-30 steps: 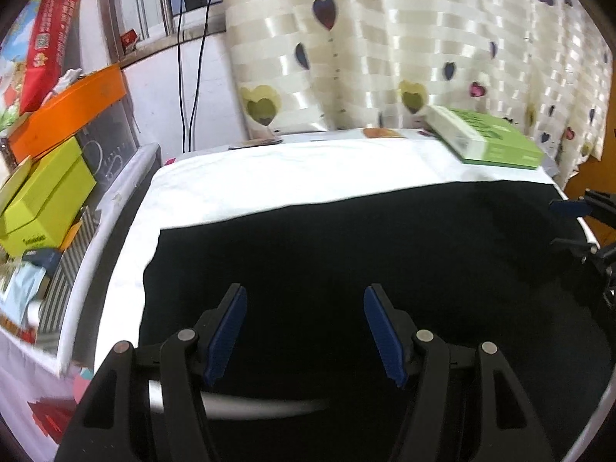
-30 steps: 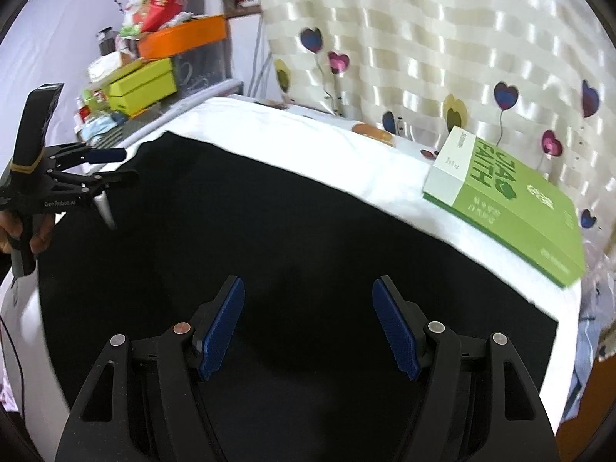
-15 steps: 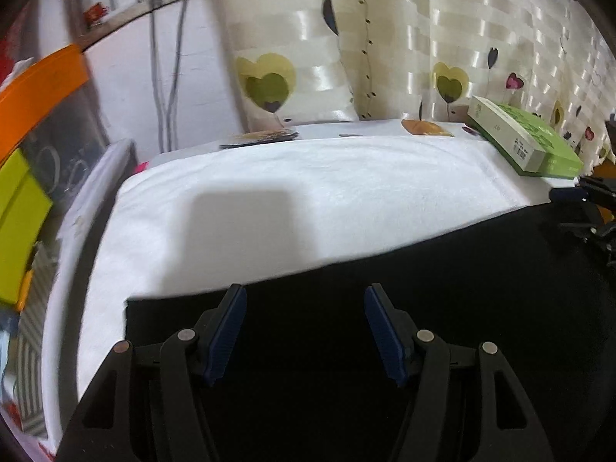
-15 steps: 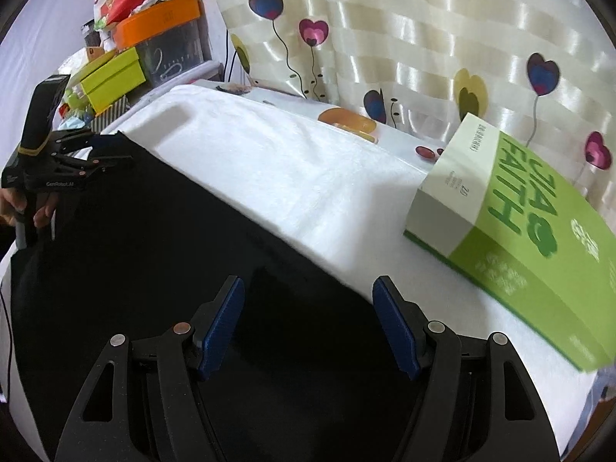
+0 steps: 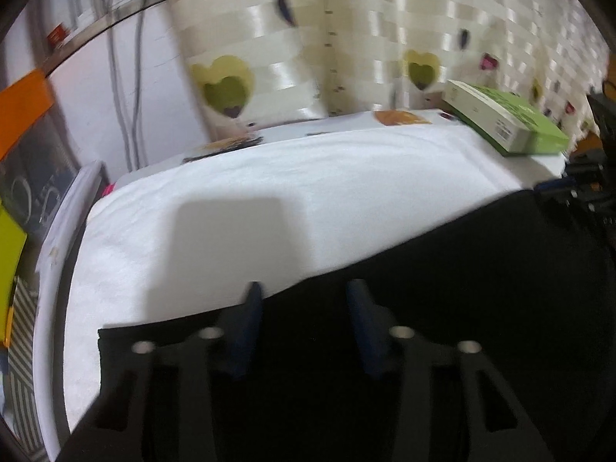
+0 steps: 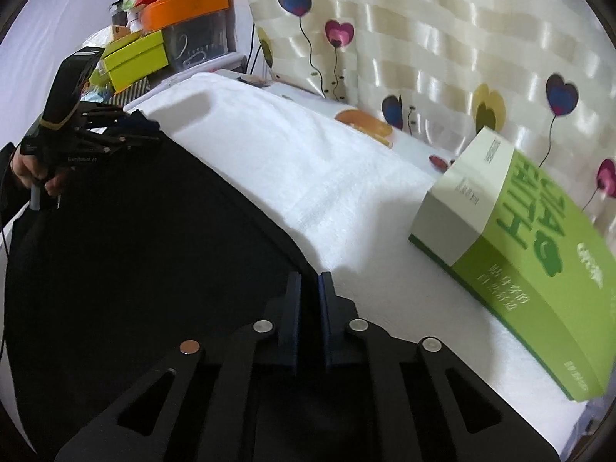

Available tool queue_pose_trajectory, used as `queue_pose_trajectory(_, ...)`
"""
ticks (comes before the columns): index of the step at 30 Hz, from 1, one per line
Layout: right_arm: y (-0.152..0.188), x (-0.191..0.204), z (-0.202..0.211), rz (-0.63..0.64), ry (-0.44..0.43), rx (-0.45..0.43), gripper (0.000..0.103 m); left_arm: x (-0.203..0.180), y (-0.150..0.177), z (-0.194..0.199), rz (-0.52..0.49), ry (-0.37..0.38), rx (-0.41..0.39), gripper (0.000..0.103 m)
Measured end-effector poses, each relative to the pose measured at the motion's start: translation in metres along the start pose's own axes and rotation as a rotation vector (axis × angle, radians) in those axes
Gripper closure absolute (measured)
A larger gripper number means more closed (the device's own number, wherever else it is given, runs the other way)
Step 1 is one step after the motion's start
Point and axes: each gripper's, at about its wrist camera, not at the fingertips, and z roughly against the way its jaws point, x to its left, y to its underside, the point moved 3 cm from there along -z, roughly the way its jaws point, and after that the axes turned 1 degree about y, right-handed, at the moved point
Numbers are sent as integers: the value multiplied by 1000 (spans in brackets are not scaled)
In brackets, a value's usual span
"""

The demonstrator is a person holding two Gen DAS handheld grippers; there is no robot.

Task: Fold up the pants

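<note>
Spreading across the near half of a white towel [image 6: 308, 177], the black pants [image 6: 127, 238] run out of view at the lower edges, and their dark cloth swallows any folds or seams. In the blurred left wrist view the left gripper [image 5: 304, 319] has its jaws partly apart over the pants' far edge, gripping nothing visible. The right gripper [image 6: 308, 308] has its blue pads [image 6: 293, 308] pinched nearly together on the pants' far edge. A green box [image 6: 539, 269] lies just beside it.

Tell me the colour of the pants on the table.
Plain black pants, no visible pattern; clearest in the right wrist view against the white towel.
</note>
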Motion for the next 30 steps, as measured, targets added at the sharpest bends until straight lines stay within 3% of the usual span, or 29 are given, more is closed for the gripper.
queue_pose_trajectory(3,-2,4,8,9,23,-22,97,-13,-2,0,-55,-20,6,91)
queue_pose_trajectory(5,-4,8,15,22,40,-34,98,-19,-3,0,-80,-55,8,96)
queue_pose_trajectory(11,-6,26,51,50,86,-86,102,-23,-3,31,-44,-101,-66,97)
queue_pose_trajectory(19,24,68,112,72,102,-146,102,-37,24,113,18,-72,-194,97)
queue_pose_trajectory(25,65,105,142,43,86,-170,102,-54,72,162,73,-8,-256,97)
queue_pose_trajectory(30,120,148,150,16,62,-147,102,-72,132,175,105,23,-225,97)
